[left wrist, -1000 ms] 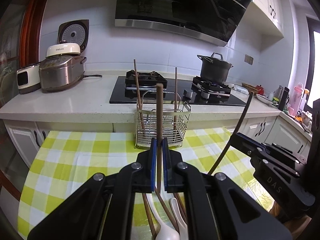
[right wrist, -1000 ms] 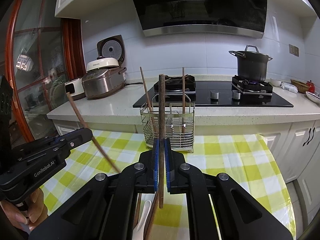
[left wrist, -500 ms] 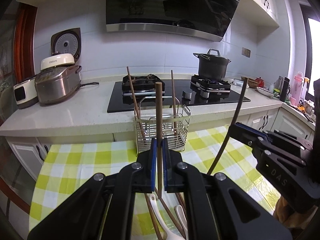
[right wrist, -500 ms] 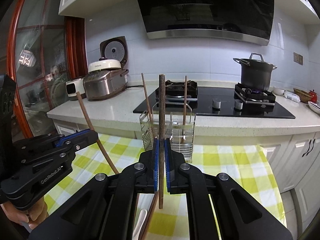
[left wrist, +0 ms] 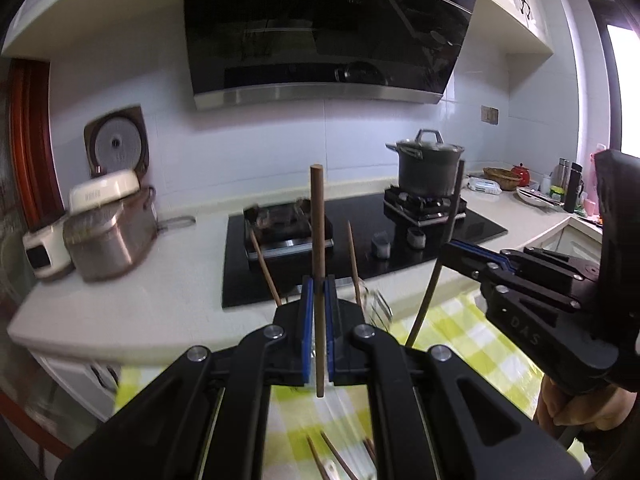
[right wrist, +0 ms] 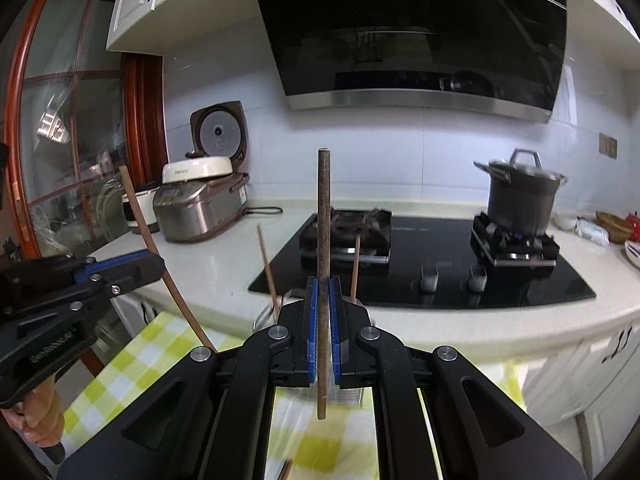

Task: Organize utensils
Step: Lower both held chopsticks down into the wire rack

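Note:
My left gripper (left wrist: pixel 319 296) is shut on a brown chopstick (left wrist: pixel 318 236) held upright. My right gripper (right wrist: pixel 323 296) is shut on a darker chopstick (right wrist: pixel 323 216), also upright. The wire utensil rack (left wrist: pixel 376 308) stands just beyond and below both grippers, mostly hidden behind them, with two chopsticks (left wrist: pixel 352 256) leaning in it. In the right wrist view its edge (right wrist: pixel 266 316) shows only a little. The right gripper shows at the right of the left wrist view (left wrist: pixel 456 250); the left gripper shows at the left of the right wrist view (right wrist: pixel 154 264). More chopsticks (left wrist: pixel 320 460) lie on the checked cloth below.
A yellow checked tablecloth (left wrist: pixel 472 340) covers the table in front of a white counter (left wrist: pixel 160 280). On the counter are a black hob (right wrist: pixel 440 272), a pot (right wrist: pixel 520 196) and a rice cooker (right wrist: pixel 196 204). A white spoon (left wrist: pixel 332 470) lies below.
Both grippers have risen and moved forward with their chopsticks, so the rack now sits low and mostly hidden behind the fingers. The view is blurred by motion.

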The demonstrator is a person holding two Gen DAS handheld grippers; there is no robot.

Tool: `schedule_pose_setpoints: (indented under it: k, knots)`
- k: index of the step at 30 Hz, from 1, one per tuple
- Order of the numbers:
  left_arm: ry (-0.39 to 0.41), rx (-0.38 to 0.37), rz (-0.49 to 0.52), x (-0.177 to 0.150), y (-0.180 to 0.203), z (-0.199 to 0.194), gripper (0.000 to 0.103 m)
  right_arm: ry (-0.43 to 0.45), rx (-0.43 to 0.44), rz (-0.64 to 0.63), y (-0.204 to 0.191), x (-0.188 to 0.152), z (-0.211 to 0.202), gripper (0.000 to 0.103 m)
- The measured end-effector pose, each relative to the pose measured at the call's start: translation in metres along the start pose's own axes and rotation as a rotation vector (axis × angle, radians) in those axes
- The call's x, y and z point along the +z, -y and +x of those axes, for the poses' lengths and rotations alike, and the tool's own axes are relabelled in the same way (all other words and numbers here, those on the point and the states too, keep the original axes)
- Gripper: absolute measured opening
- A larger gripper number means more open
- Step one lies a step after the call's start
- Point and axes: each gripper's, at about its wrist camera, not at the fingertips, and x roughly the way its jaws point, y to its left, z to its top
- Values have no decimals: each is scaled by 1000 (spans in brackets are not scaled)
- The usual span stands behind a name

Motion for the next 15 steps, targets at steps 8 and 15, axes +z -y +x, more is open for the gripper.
schedule_pose_setpoints:
  k: [8, 15]
  knots:
    - [14, 20, -35, 63, -22, 45, 5, -8, -21, 17, 20, 33, 56, 7]
    - [-14, 24, -51, 67, -32, 85, 5, -16, -4, 46, 32, 50, 78, 7]
